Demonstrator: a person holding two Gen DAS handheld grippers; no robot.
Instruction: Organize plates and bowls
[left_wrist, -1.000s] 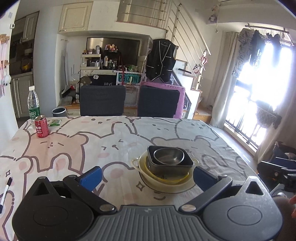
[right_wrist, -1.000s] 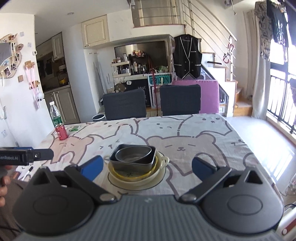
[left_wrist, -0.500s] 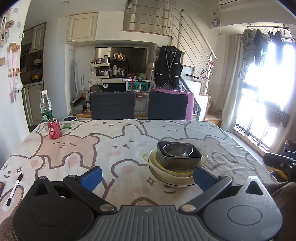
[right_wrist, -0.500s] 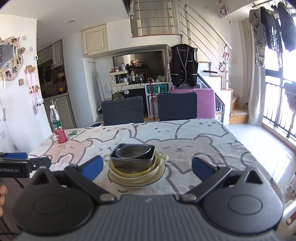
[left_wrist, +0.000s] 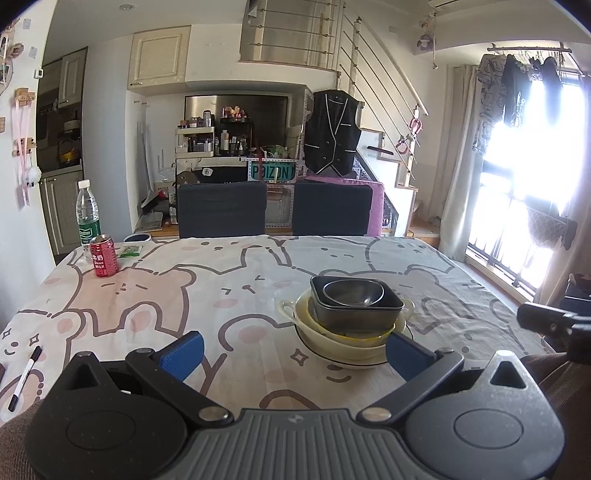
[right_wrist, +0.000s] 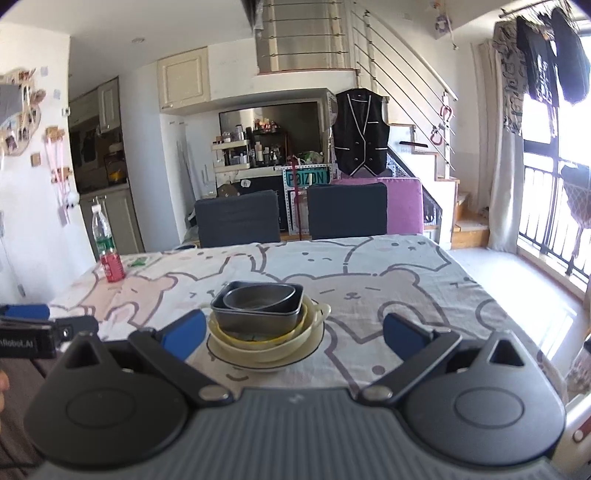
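Observation:
A stack of dishes stands near the table's front edge: a white plate (left_wrist: 354, 363), a cream two-handled bowl (left_wrist: 340, 341), a yellow bowl, a dark square bowl (left_wrist: 356, 314) and a small metal bowl (left_wrist: 352, 293) on top. The stack also shows in the right wrist view (right_wrist: 264, 325). My left gripper (left_wrist: 293, 354) is open and empty, held back near the table edge, left of the stack. My right gripper (right_wrist: 293, 334) is open and empty, also held back, with the stack between its fingers in view but farther off.
A red can (left_wrist: 104, 260) and a water bottle (left_wrist: 88, 212) stand at the far left corner. A black pen (left_wrist: 25, 376) lies at the near left. Two dark chairs (left_wrist: 221, 208) stand behind the table (left_wrist: 207, 291), which has a bear-print cloth.
Both grippers have drawn back and lowered toward the table's near edge. The dish stack has not moved. Both stay open.

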